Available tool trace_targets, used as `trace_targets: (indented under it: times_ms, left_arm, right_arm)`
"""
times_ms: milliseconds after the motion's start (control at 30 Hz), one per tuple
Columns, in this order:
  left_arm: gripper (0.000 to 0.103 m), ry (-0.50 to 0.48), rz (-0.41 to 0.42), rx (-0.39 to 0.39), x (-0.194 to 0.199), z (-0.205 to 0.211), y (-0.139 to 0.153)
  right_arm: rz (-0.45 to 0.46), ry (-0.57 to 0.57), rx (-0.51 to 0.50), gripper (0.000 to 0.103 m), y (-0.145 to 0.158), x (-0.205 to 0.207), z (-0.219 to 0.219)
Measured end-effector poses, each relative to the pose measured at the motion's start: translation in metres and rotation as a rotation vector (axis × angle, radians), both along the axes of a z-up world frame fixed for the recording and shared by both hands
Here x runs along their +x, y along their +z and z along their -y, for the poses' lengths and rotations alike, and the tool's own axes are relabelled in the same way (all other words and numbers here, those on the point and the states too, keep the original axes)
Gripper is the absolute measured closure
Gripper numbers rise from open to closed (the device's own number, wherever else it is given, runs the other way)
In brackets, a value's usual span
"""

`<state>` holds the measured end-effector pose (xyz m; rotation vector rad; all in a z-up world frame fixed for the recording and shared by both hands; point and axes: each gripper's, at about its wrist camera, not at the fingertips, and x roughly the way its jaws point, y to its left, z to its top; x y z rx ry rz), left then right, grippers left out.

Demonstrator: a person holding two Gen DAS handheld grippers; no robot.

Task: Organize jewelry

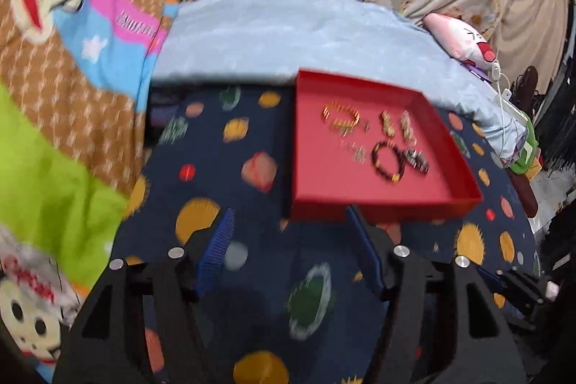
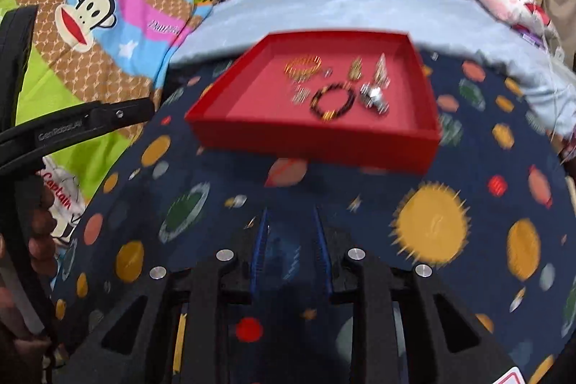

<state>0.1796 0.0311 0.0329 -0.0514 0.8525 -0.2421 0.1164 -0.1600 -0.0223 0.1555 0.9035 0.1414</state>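
We see the red tray [image 2: 313, 139] at twelve o'clock, jewelry [image 2: 331, 103] inside. Left gripper [image 1: 288, 233] and right gripper [image 2: 291, 225] hang released, empty, over bare planet cloth [image 2: 432, 229].

The red tray [image 2: 313, 141] looks like matt card, smooth inside, and lies on a soft navy planet-print cloth [image 2: 432, 233]. In it a gold chain bracelet [image 2: 302, 66] and a silver piece [image 2: 374, 96] glint like metal, and a dark bracelet [image 2: 329, 103] is of glossy beads. At lower centre of the frame the left gripper [image 1: 288, 251] shows matt black plastic, ribbed blue pads [image 1: 216, 247] and shiny metal pins [image 1: 401, 251].
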Motion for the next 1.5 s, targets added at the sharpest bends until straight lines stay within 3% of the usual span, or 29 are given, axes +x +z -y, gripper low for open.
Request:
trace_targets:
  times_ms: [233, 467, 533, 633, 1133, 1500]
  left_arm:
    - [0.041, 0.061, -0.092, -0.014, -0.026, -0.032, -0.037]
    - [0.041, 0.072, -0.114, -0.001, -0.034, -0.038, -0.049]
    - [0.041, 0.068, -0.117, -0.002, -0.035, -0.036, -0.05]
    - [0.041, 0.057, -0.117, -0.005, -0.035, -0.033, -0.049]
    - [0.041, -0.094, -0.126, -0.031, -0.047, 0.024, -0.048]
    - [0.046, -0.186, -0.156, -0.015, -0.044, 0.085, -0.069]
  right_arm:
    - [-0.039, 0.016, 0.002, 0.078, -0.026, 0.009, -0.021]
    - [-0.028, 0.023, -0.052, 0.08, -0.031, 0.017, -0.031]
    - [-0.027, 0.023, -0.079, 0.087, -0.03, 0.016, -0.033]
    - [-0.026, 0.024, -0.076, 0.088, -0.029, 0.01, -0.03]
    - [-0.011, -0.044, -0.028, 0.088, -0.011, -0.03, 0.01]
    - [-0.017, -0.16, -0.002, 0.088, -0.006, -0.044, 0.054]
